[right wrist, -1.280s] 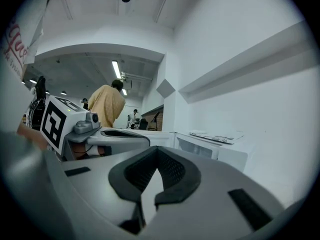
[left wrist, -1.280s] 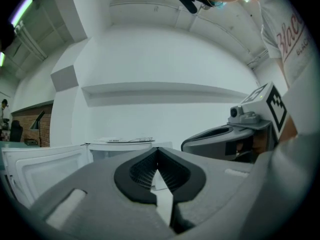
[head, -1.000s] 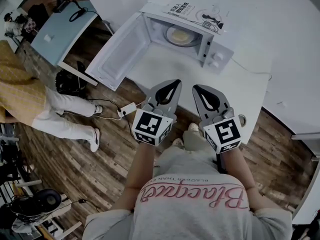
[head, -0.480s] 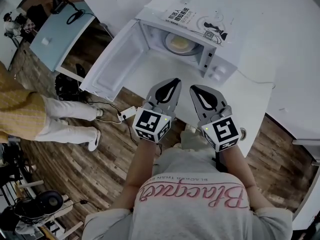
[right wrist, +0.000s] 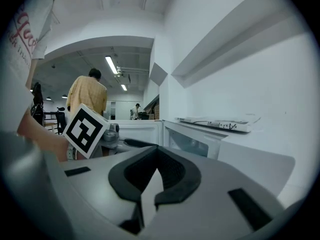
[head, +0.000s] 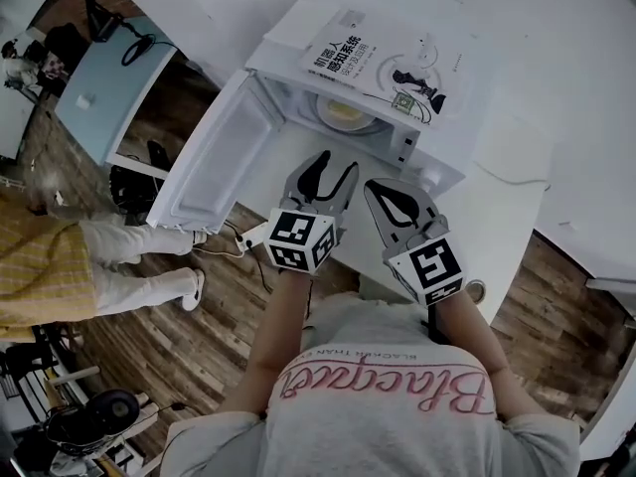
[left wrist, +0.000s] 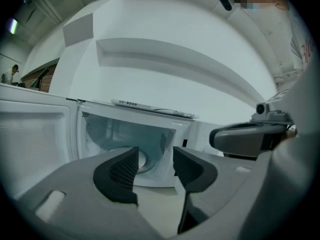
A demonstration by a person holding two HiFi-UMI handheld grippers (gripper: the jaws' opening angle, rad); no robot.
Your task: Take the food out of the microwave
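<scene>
The white microwave (head: 427,152) stands on a white table with its door (head: 214,152) swung open to the left. Inside sits a plate of pale yellow food (head: 343,114); the left gripper view shows only the plate's rim (left wrist: 144,162) between the jaws. My left gripper (head: 336,167) is just in front of the cavity. Its jaws have just been opening and stand apart with nothing between them (left wrist: 154,156). My right gripper (head: 376,189) hangs beside it, to the right, a little farther from the opening. It is shut and empty (right wrist: 157,151).
A book (head: 383,63) lies on top of the microwave. The white table (head: 497,202) ends just below the grippers, over wooden floor. On the floor to the left are a power strip (head: 253,235) and a person in a yellow top (head: 50,276). A blue-grey desk (head: 104,82) stands at the far left.
Both grippers have moved forward towards the open microwave. The left gripper's jaws, shut in the earlier frames, now stand apart. The right gripper stays shut.
</scene>
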